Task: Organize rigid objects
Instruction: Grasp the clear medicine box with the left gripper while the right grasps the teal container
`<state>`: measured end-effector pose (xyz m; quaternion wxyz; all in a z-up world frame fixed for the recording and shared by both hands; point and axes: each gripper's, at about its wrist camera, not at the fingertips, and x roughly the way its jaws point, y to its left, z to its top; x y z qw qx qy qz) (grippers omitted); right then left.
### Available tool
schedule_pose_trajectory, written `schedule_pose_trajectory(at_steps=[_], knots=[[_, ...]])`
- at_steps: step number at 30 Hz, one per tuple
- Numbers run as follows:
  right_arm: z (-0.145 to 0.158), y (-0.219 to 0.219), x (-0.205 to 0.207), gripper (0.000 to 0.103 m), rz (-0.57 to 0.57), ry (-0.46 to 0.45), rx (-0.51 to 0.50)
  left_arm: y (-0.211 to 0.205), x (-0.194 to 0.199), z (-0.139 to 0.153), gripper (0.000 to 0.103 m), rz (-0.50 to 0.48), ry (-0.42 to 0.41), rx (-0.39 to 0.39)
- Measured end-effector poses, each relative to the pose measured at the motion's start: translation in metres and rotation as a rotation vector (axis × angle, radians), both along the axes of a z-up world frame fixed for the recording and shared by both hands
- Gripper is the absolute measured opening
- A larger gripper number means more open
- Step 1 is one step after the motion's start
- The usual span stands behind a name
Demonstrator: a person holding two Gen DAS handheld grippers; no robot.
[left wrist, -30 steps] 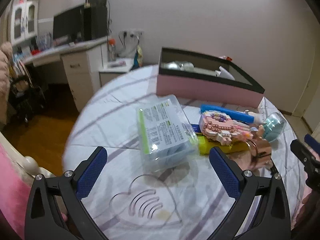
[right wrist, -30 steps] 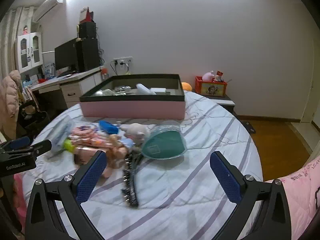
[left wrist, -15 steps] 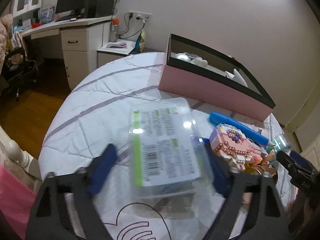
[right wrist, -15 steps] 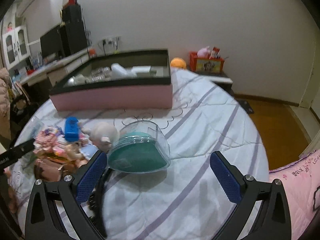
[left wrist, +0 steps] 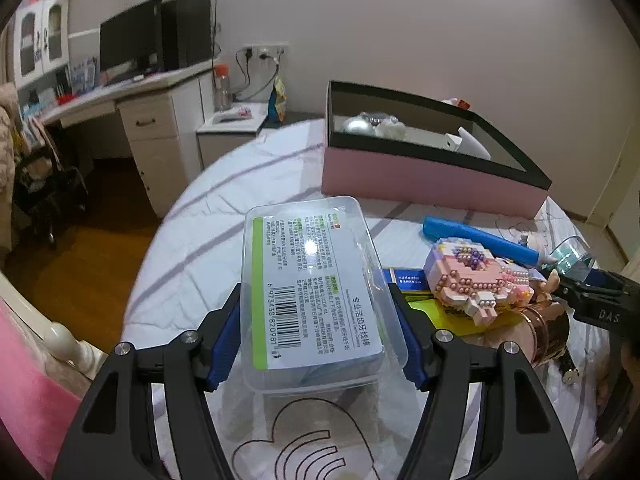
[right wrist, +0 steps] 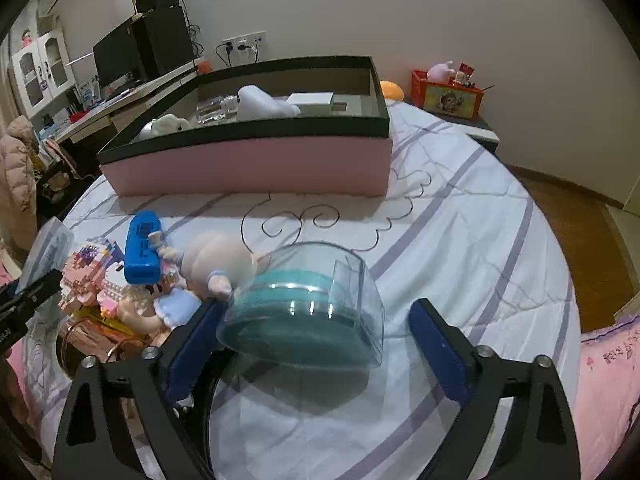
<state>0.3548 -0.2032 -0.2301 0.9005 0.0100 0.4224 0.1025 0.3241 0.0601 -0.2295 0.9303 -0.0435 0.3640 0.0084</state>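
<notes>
A clear plastic box (left wrist: 312, 280) with a green and white label sits between my left gripper's (left wrist: 315, 290) blue pads. Both pads touch its long sides and the jaws are closing on it. In the right wrist view, a round clear case with a teal insert (right wrist: 304, 312) lies between my right gripper's (right wrist: 316, 308) fingers. The jaws are closing; the left pad is at the case's edge and the right pad stands off it with a gap. A pink storage box with a black rim (left wrist: 420, 176) (right wrist: 248, 164) stands behind on the bed and holds several items.
Between the grippers lies a pile: a blue case (right wrist: 142, 246), a pink brick figure (left wrist: 472, 280), a small doll (right wrist: 216, 260), a copper cup (left wrist: 548, 332). The round bed's edge drops to a wood floor (right wrist: 580, 232). A desk (left wrist: 152, 120) stands at the left.
My left gripper's jaws have narrowed from wide open onto the clear box. The right gripper moved in and down over the teal case, and its jaws have begun to narrow.
</notes>
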Motion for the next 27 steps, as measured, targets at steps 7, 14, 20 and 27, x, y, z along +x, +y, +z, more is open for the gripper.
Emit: schedule_pose_trajectory(at_steps=[7,14,20,27], knots=[[0.003,-0.001,-0.008,0.076,0.000,-0.012,0.008,-0.005,-0.008,0.018,0.067,-0.029,-0.038,-0.007],[0.020,-0.014,-0.028,0.076,-0.040,-0.101,0.035,-0.021,-0.012,0.028,0.067,-0.065,-0.058,0.007],[0.045,-0.009,-0.043,0.076,-0.029,-0.185,0.050,-0.038,-0.012,0.044,0.067,-0.095,-0.103,0.010],[0.083,0.012,-0.052,0.076,0.006,-0.303,0.078,-0.056,-0.018,0.076,0.067,-0.097,-0.211,0.035]])
